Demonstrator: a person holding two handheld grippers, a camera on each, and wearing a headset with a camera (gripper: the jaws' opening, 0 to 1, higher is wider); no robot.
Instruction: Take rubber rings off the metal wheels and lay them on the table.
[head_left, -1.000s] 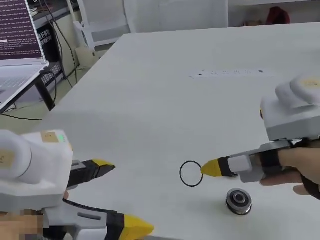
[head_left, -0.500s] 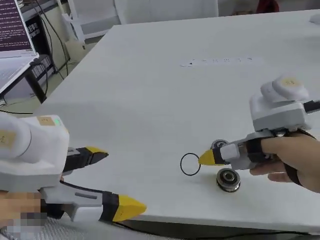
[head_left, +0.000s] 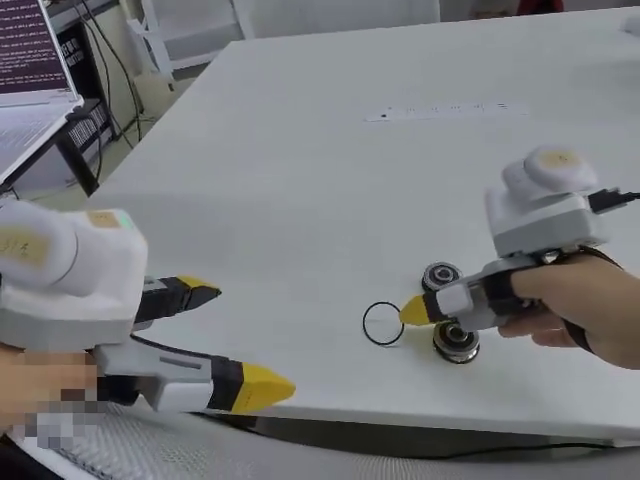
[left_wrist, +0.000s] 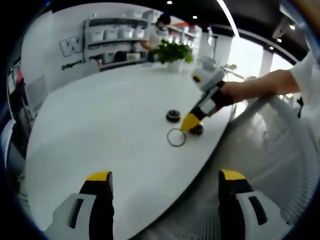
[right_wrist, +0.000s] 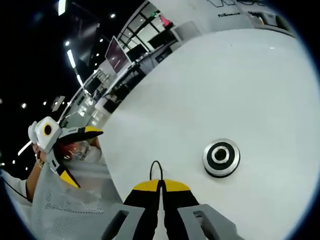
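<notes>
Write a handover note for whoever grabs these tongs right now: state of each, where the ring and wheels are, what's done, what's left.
Left tongs: open, empty, hovering at the front edge of the table.
Right tongs: shut on the rim of the rubber ring, low near that edge.
Far wheel and near wheel: on the table beside the right tongs.
Done: one ring is off.
Left: release it flat, then check both wheels for rings; I can't tell from here.

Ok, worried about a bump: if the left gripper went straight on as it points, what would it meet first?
Probably the rubber ring, pinched at the tip of the right gripper; depth is unclear, so not certain.
</notes>
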